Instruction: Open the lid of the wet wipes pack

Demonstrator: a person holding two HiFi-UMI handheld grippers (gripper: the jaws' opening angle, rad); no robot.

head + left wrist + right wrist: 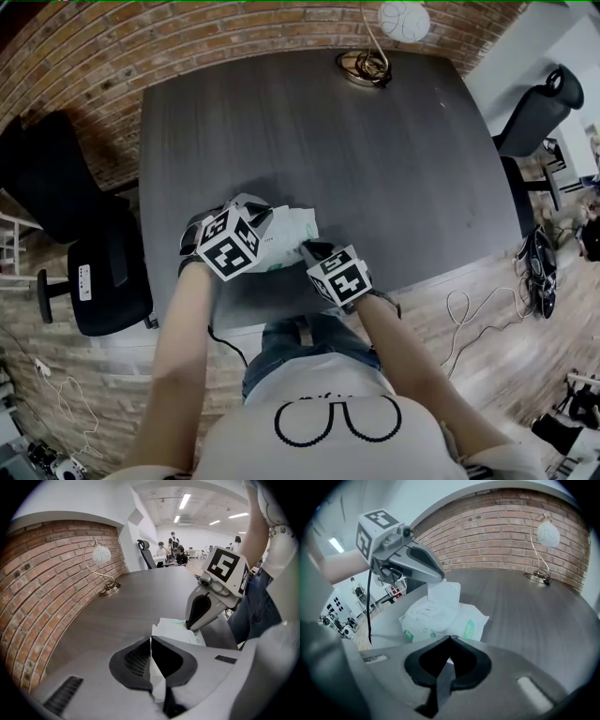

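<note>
The white wet wipes pack lies near the front edge of the dark grey table. My left gripper is shut on the pack's thin white lid flap and holds it raised above the pack. In the left gripper view the flap shows as a white sliver between the closed jaws. My right gripper is at the pack's near edge, jaws closed, with a white bit of the pack caught at its tips.
A lamp with a round base stands at the table's far edge by the brick wall. Black office chairs sit at the left and at the far right. Cables lie on the floor at the right.
</note>
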